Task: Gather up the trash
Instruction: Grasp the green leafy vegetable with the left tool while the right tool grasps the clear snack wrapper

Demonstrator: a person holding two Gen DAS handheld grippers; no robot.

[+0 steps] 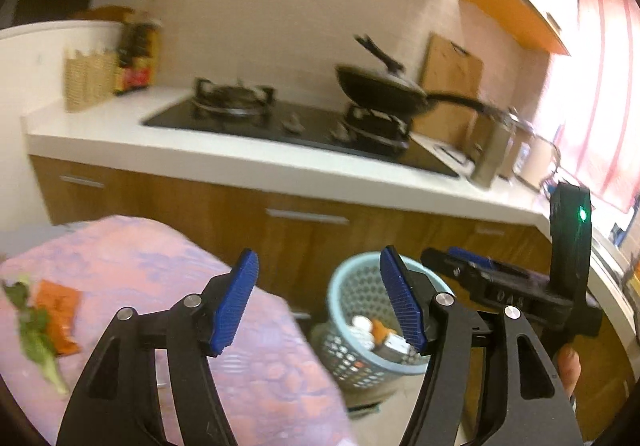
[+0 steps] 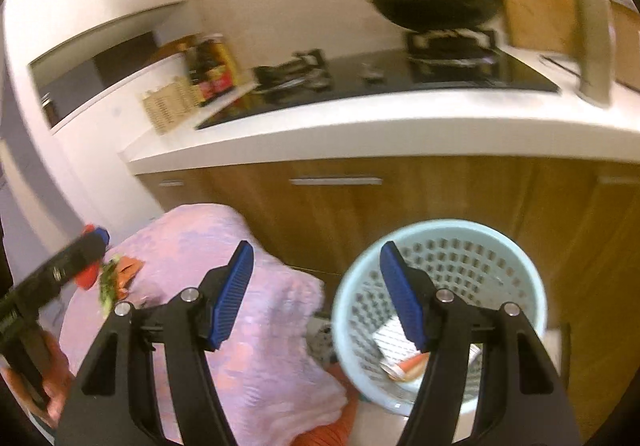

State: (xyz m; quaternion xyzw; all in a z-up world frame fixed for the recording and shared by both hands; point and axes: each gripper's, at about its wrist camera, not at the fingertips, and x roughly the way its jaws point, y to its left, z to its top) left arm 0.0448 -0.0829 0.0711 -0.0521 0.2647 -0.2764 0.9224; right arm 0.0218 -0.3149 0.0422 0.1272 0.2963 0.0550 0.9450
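A light blue perforated trash basket (image 1: 352, 294) (image 2: 480, 246) stands on the floor by the pink-covered table (image 1: 160, 258) (image 2: 256, 326). Trash lies in it: white and orange pieces (image 1: 380, 330) (image 2: 400, 358). On the table lie an orange wrapper (image 1: 56, 314) (image 2: 128, 270) and a green leafy scrap (image 1: 32, 326) (image 2: 108, 286). My left gripper (image 1: 320, 302) is open and empty, above the table's edge and the basket; it also shows in the right wrist view (image 2: 90, 242). My right gripper (image 2: 316, 294) is open and empty, its right finger over the basket; it also shows in the left wrist view (image 1: 460, 258).
A white counter (image 1: 200, 149) (image 2: 360, 133) carries a black gas hob (image 1: 296, 121) with a black pan (image 1: 384, 89) (image 2: 436, 5), bottles (image 1: 138, 53), a wicker holder (image 1: 86, 79) and a cutting board (image 1: 448, 73). Wooden cabinets (image 2: 360, 213) stand behind the basket.
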